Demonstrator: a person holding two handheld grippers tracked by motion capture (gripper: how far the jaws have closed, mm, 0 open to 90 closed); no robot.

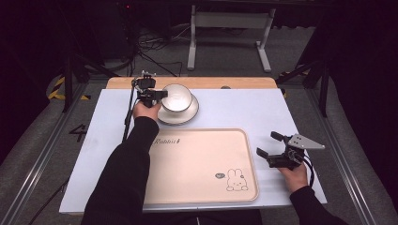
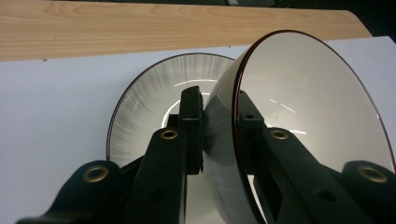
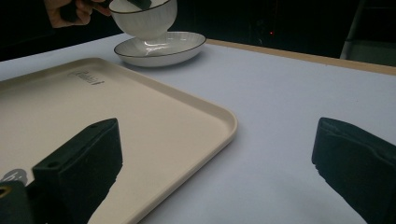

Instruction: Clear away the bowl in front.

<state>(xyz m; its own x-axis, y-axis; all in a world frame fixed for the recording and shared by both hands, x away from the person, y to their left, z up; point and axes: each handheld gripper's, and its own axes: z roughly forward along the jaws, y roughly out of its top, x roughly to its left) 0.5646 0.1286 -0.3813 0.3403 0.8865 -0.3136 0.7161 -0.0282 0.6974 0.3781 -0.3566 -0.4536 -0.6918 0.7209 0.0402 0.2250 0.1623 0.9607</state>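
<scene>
A white ribbed bowl (image 1: 177, 97) (image 2: 299, 102) (image 3: 145, 18) with a dark rim sits over a matching saucer (image 1: 179, 115) (image 2: 149, 100) (image 3: 161, 46) at the far side of the table. My left gripper (image 1: 155, 93) (image 2: 219, 121) is shut on the bowl's rim, one jaw outside the wall and one inside, and the bowl is tilted. My right gripper (image 1: 271, 145) (image 3: 215, 163) stands open near the table's right front, just right of the tray, with nothing between its jaws.
A beige tray (image 1: 202, 164) (image 3: 93, 112) with a rabbit drawing lies on the white table (image 1: 244, 110), in front of the saucer. A wooden strip (image 1: 192, 83) (image 2: 140, 25) runs along the table's far edge. Dark stands and cables lie on the floor beyond.
</scene>
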